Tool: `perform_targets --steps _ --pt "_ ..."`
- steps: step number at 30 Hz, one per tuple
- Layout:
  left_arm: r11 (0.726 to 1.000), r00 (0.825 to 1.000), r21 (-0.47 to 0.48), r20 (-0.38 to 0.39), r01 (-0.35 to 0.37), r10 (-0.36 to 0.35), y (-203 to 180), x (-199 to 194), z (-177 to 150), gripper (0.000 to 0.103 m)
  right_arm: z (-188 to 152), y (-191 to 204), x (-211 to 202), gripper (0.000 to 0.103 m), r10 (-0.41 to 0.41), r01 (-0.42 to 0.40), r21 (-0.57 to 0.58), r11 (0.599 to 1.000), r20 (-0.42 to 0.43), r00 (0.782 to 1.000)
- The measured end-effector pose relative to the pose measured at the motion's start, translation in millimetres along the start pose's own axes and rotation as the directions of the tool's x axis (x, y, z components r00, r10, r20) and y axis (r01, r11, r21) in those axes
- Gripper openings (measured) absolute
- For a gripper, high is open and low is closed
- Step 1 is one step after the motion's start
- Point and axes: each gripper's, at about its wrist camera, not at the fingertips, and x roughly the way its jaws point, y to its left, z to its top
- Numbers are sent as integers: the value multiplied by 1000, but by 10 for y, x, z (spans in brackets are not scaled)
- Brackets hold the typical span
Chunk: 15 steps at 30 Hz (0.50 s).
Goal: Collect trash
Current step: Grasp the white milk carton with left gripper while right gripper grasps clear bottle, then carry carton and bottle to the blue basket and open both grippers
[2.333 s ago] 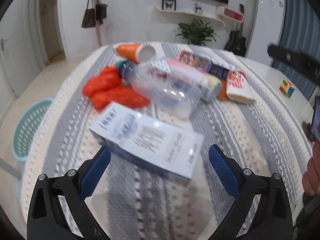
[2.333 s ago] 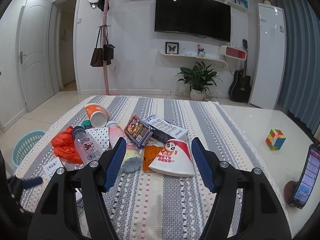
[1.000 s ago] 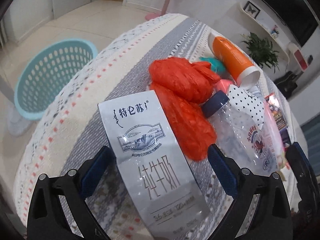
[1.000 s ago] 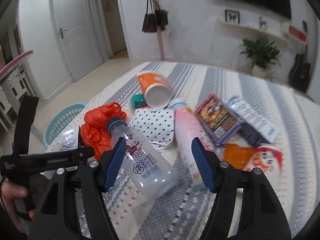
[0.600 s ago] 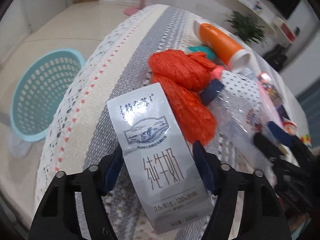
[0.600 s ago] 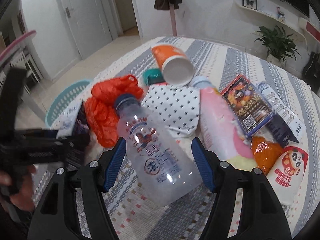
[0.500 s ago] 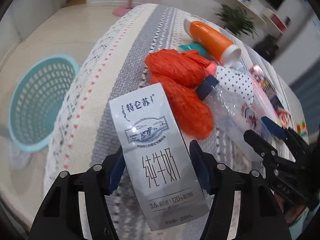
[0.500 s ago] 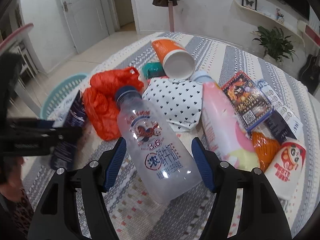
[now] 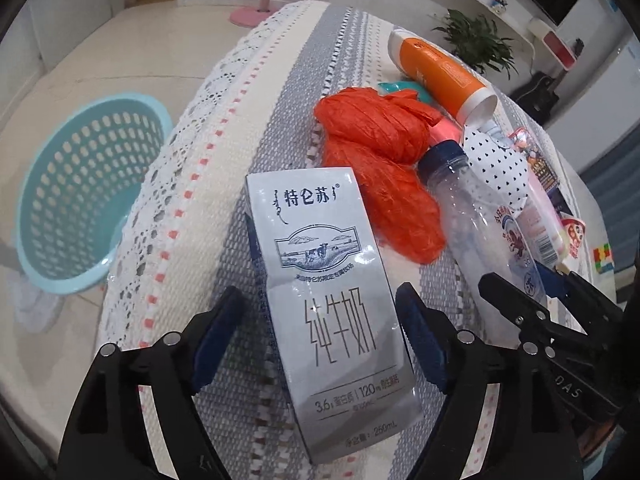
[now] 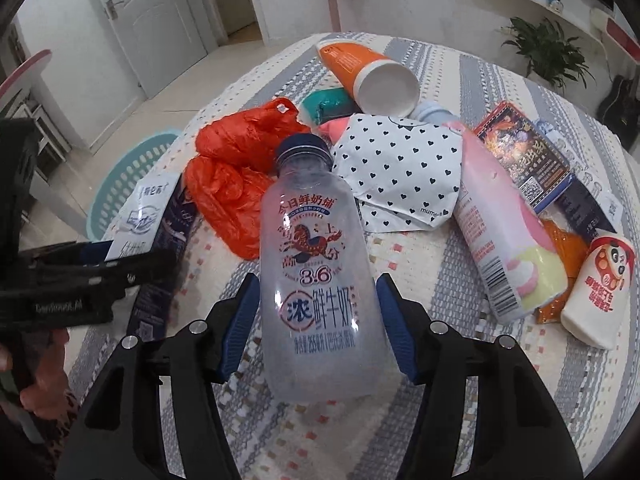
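Note:
A silver milk carton (image 9: 328, 272) lies flat near the table's edge, between the fingers of my left gripper (image 9: 318, 292). Those jaws are opening, and a gap shows at the left pad. A clear milk bottle (image 10: 316, 248) with a dark blue cap lies between the fingers of my right gripper (image 10: 317, 280). Its jaws are closing, the pads close beside the bottle's sides without squeezing it. An orange plastic bag (image 10: 232, 168) is bunched between carton and bottle. More trash lies beyond: an orange paper cup (image 10: 360, 64), a heart-patterned pouch (image 10: 400, 168) and a pink bottle (image 10: 500, 232).
A teal laundry-style basket (image 9: 36, 184) stands on the floor beside the table, below its edge. The striped tablecloth (image 10: 480, 380) covers the table. A person's hand (image 10: 36, 380) holds the left gripper's handle. A colour cube (image 9: 604, 258) sits on the far side.
The left jaws narrowed around the carton, then widened again. The right gripper came down and forward over the clear bottle, and its jaws drew in beside it.

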Motion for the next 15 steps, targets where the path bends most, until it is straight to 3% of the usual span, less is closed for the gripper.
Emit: perform_targets --steps 2,7,10,15 --pt "1000 1000 10 4 -21 21 -35 13 -11 74 -6 14 33 57 -23 23 -4 1000 -1 1000" --pt "997 997 54 57 -50 47 -95 -102 -14 52 -12 59 -11 54 -43 43 -10 999 22 999" --pt "998 990 58 138 -25 16 -73 -349 3 52 9 78 -186 52 -26 24 16 1000 75 997" --pt "998 962 53 268 37 -50 92 -829 77 52 102 213 -582 52 -29 23 33 999 187 982"
